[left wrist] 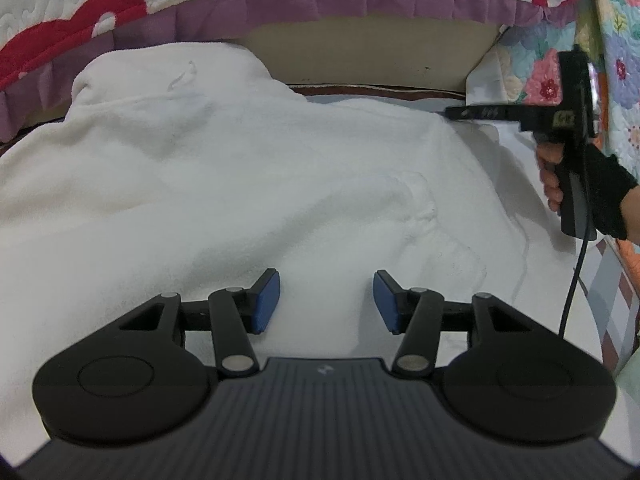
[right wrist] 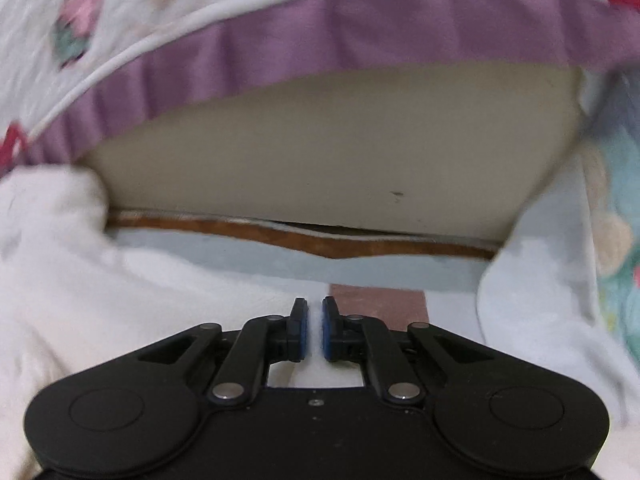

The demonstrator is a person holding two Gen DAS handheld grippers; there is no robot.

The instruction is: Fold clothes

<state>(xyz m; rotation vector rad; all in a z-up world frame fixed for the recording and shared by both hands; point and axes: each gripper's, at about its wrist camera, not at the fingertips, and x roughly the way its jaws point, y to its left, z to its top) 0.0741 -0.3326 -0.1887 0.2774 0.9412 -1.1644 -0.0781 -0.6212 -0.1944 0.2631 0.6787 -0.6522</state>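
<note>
Barely begun: the white fleece garment lies rumpled, unfolded, across the bed. The right claw pinches its far edge; the left claw hovers half-wide, empty.

Matte black left gripper with blue ribbed pads, silver pivot screws, ridged grey housing, matching right gripper, black cable trailing below its handle, black fingerless glove on the hand beside that handle
</note>
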